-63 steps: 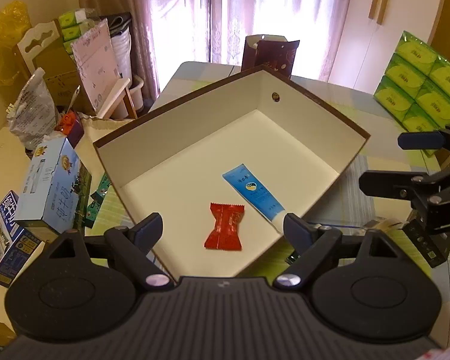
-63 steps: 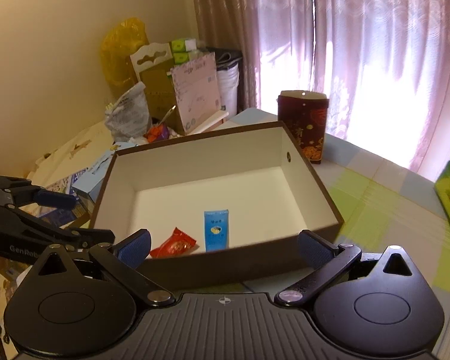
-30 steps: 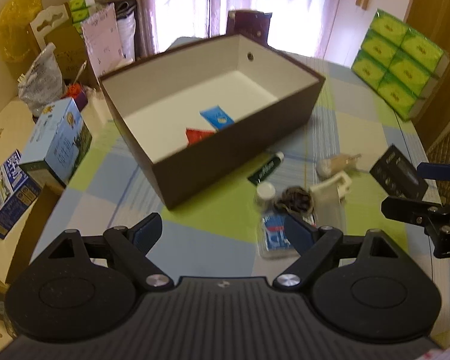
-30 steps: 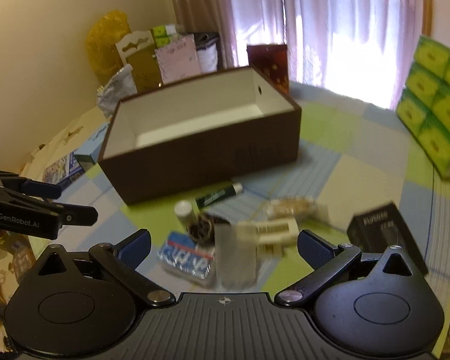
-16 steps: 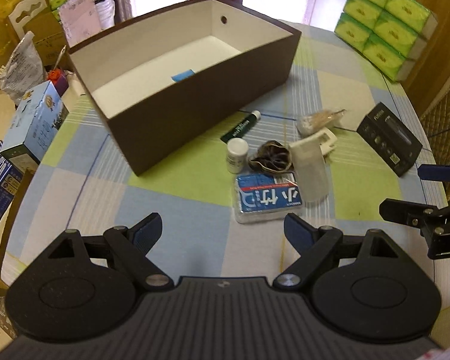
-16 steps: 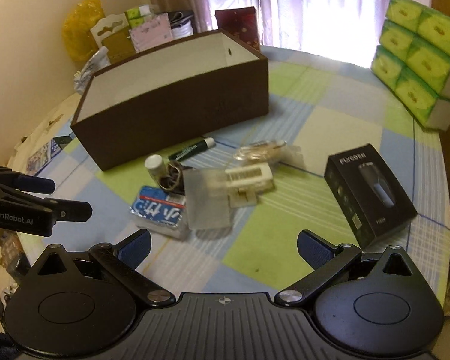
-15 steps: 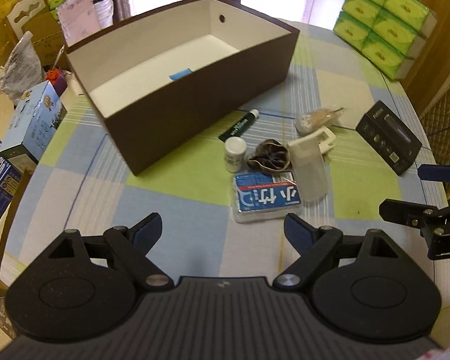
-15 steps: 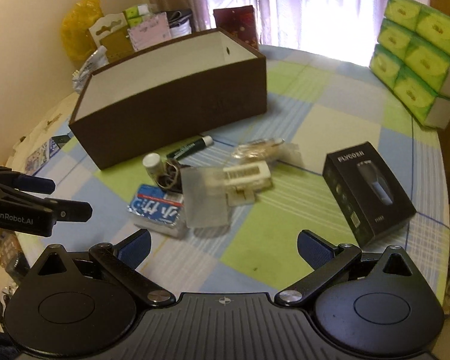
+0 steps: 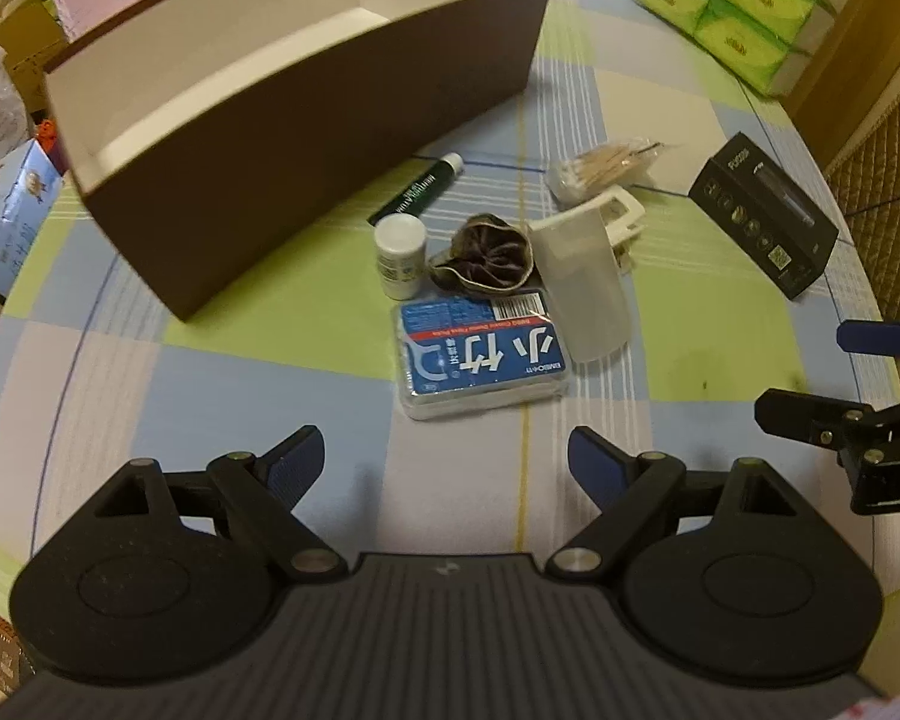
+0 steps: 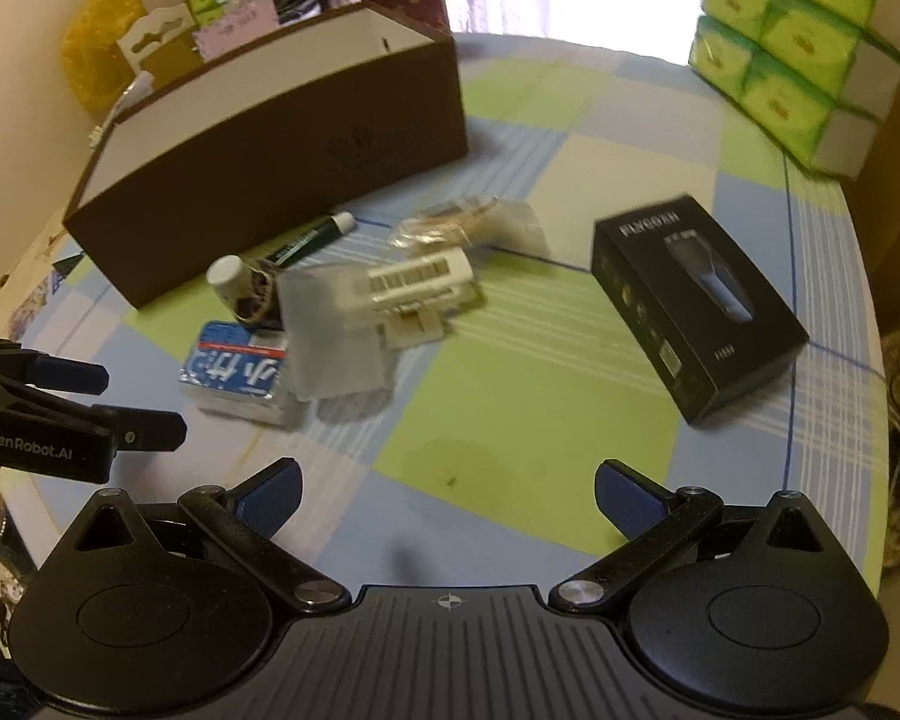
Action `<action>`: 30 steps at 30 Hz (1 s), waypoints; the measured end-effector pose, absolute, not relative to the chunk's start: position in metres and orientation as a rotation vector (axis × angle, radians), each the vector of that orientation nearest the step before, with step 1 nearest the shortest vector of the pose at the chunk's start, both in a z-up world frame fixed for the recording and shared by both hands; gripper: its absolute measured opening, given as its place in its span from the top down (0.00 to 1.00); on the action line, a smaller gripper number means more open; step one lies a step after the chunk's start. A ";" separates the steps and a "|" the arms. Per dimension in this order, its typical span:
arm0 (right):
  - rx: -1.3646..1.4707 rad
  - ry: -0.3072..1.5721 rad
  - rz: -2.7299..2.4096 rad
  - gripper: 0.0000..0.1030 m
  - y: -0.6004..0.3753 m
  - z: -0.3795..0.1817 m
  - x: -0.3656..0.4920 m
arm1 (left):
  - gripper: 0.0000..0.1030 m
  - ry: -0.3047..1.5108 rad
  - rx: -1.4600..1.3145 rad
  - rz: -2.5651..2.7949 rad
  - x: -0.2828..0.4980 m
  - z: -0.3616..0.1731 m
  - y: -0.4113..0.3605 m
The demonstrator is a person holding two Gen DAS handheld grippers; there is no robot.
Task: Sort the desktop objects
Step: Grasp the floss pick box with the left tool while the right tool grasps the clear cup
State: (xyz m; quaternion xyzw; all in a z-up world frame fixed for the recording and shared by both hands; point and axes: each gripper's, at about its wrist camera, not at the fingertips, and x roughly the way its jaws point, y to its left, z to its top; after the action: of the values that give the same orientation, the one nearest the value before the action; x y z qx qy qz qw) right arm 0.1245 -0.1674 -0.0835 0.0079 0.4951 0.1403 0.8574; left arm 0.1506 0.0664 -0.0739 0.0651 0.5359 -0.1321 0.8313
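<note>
round table (image 9: 678,360) with a blue, green and cream checked cloth, curtains letting in bright light at the far end, and a stack of green tissue packs (image 10: 804,36) at the far right edge.

big brown box (image 9: 306,114) with a white inside sits at the far left of the table, open top. from these angles you can't see what's in it.

the little pile of stuff is just in front of the box's near side: a dark green tube (image 9: 417,189) with a white cap lying right beside the box wall, a small white bottle (image 9: 399,258) standing upright next to it, a crumpled brown wrapper thing (image 9: 486,258) touching the bottle's right side, and a flat blue pack (image 9: 483,354) with white characters lying nearest. a frosted plastic cup-like piece (image 9: 588,288) lies on its side along the blue pack's right edge, with a cream plastic clip thing (image 10: 420,285) behind it. a clear bag of wooden sticks (image 9: 606,165) is just past those. a black product box (image 10: 696,306) lies well apart on the right.

left gripper (image 9: 444,459) hangs over bare cloth just on the near side of the blue pack, fingers spread wide, nothing between them. right gripper (image 10: 447,495) is over a green square between the pile and the black box, fingers also wide apart and empty.
</note>
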 end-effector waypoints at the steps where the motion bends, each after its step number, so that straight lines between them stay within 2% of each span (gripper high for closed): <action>1: 0.022 1.045 0.287 0.02 -0.170 -0.085 0.125 | 0.16 1.140 0.137 -0.284 0.153 -0.076 0.065; 18: 0.091 1.101 0.201 0.02 -0.183 -0.104 0.132 | 0.14 1.181 0.188 -0.295 0.197 -0.124 0.031; 30: 0.088 1.084 0.298 0.02 -0.148 -0.112 0.145 | 0.16 1.162 0.160 -0.315 0.199 -0.125 0.070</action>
State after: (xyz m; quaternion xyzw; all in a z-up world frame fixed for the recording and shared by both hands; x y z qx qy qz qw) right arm 0.1449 -0.1479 -0.1123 0.0416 0.5138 0.1414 0.8451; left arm 0.1985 0.0701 -0.1248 0.0752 0.5458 -0.1480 0.8213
